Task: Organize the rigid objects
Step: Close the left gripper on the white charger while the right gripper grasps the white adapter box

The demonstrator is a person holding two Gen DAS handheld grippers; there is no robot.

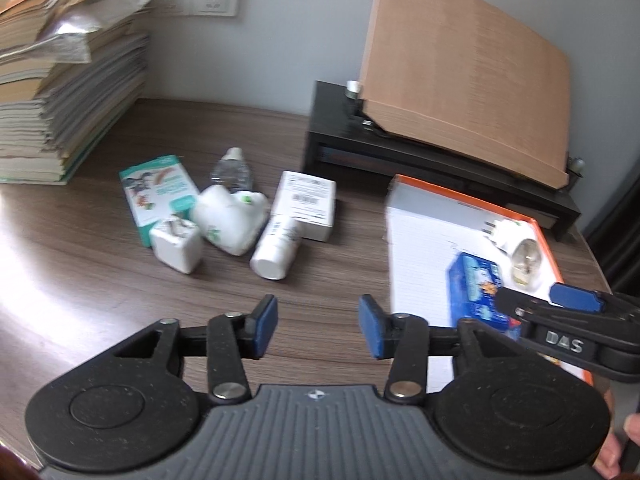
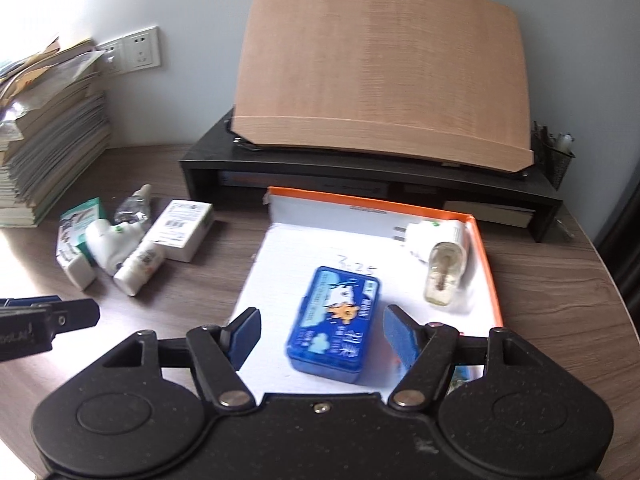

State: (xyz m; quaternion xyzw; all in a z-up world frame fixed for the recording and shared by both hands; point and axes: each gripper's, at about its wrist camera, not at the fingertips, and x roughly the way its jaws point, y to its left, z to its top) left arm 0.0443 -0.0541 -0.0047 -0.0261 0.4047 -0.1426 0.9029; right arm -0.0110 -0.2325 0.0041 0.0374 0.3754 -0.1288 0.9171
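Between the blue pads of the right gripper [image 2: 320, 336] lies a blue tin [image 2: 334, 322] with a white and orange cartoon print, inside a white tray with an orange rim [image 2: 486, 258]. Ahead of the left gripper [image 1: 318, 328], on the brown wood-grain table [image 1: 100, 280], are a white bottle [image 1: 276, 254], a white box with black print [image 1: 306, 204] and a green and white carton [image 1: 158, 196].
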